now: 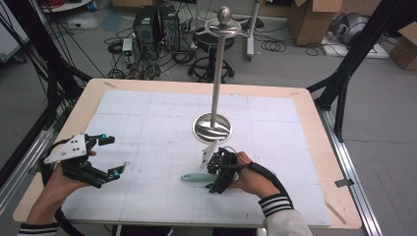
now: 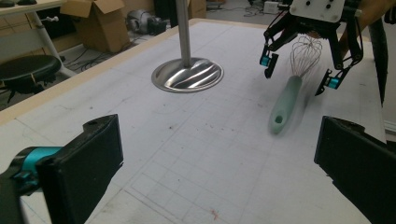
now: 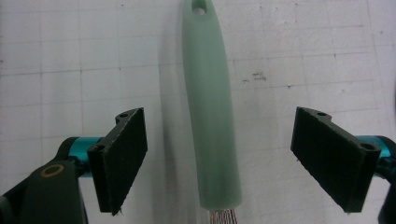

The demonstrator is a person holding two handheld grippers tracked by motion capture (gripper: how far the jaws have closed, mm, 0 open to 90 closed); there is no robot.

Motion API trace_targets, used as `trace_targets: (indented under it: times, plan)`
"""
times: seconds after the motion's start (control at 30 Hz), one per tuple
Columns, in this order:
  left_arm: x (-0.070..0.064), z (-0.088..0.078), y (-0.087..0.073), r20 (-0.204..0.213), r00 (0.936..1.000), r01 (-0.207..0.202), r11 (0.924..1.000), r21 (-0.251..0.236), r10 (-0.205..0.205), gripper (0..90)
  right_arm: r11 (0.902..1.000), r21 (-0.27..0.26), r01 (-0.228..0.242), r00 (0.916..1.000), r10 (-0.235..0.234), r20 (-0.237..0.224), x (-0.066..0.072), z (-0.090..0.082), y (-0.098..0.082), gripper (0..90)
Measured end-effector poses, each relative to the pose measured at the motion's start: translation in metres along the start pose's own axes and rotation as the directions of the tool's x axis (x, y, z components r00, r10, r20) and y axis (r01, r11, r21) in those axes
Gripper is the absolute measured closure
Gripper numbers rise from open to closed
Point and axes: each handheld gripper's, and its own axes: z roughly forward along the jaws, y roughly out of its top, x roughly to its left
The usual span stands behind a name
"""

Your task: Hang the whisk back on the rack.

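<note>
1. At about eight o'clock on the table [image 1: 314, 105], the left gripper [image 1: 112, 155] is hovering just over the white gridded mat [image 1: 147, 113], the person's left hand [image 1: 56, 184] wrapped around its body. Its jaws are standing spread wide with nothing between them; in the left gripper view both black pads [image 2: 93, 154] are framing bare mat.
2. Towards six o'clock, just below the middle of the mat, the whisk [image 1: 194, 177] is lying flat. Its pale green handle [image 3: 210, 112] is pointing towards nine o'clock, and its wire head [image 2: 306, 51] is tucked beneath the right gripper.
3. At the centre of the table, at twelve o'clock from the whisk, the steel stand [image 1: 216, 73] is rising upright from its round, rippled base [image 2: 187, 74], well apart from the left gripper and near the right one.
4. At about five o'clock, the right gripper [image 1: 212, 174] is pointing down over the whisk, held by the person's right hand [image 1: 253, 179]. Its jaws are standing apart, one on each side of the handle near the wire end; in the right gripper view neither pad [image 3: 119, 158] is touching the handle, with mat showing in both gaps.
</note>
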Motion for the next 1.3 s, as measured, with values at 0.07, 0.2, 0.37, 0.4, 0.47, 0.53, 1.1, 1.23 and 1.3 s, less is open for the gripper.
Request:
trace_targets:
  times: [0.07, 0.2, 0.37, 0.4, 0.47, 0.53, 1.1, 1.23, 1.3]
  plan:
    - [0.000, 0.000, 0.000, 0.000, 1.0000, -0.001, 1.0000, 0.001, 0.001, 1.7, 0.9996, 0.016, -0.022, 0.9997, 0.022, -0.007, 0.001, 0.001, 0.000, 25.4]
    - [0.000, 0.000, 0.000, -0.003, 1.0000, 0.002, 1.0000, 0.001, -0.002, 1.7, 0.9996, 0.019, -0.019, 0.9995, 0.020, -0.026, -0.001, 0.003, 0.000, 38.6]
    - [0.000, 0.001, 0.000, -0.004, 1.0000, 0.001, 1.0000, 0.004, -0.001, 1.7, 0.9995, 0.020, -0.026, 0.9988, 0.027, -0.041, -0.001, 0.004, 0.000, 44.6]
    - [0.000, 0.001, 0.000, -0.003, 1.0000, 0.001, 1.0000, 0.006, -0.001, 1.7, 0.9975, 0.038, -0.060, 0.9968, 0.062, -0.050, 0.001, 0.004, 0.000, 45.0]
    - [0.000, 0.001, 0.000, -0.002, 1.0000, 0.001, 1.0000, 0.006, -0.001, 1.7, 0.9978, 0.036, -0.055, 0.9971, 0.056, -0.050, 0.001, 0.005, 0.000, 45.7]
    - [0.000, 0.000, 0.000, -0.004, 1.0000, 0.001, 1.0000, 0.003, -0.001, 1.7, 0.9992, 0.028, -0.028, 0.9985, 0.029, -0.047, -0.002, 0.006, 0.000, 48.0]
    - [-0.001, 0.002, 0.000, 0.000, 1.0000, -0.001, 1.0000, 0.006, 0.001, 1.7, 0.9984, 0.055, -0.010, 0.9982, 0.013, -0.058, -0.003, 0.013, 0.002, 64.2]
    - [-0.002, 0.003, 0.000, 0.002, 1.0000, 0.000, 1.0000, 0.009, 0.000, 1.7, 0.9977, 0.067, 0.013, 0.9983, -0.010, -0.057, -0.002, 0.013, 0.005, 67.3]
    - [-0.002, 0.003, 0.000, 0.002, 1.0000, 0.000, 1.0000, 0.009, 0.000, 1.7, 0.9969, 0.072, 0.031, 0.9980, -0.027, -0.056, -0.002, 0.013, 0.005, 67.6]
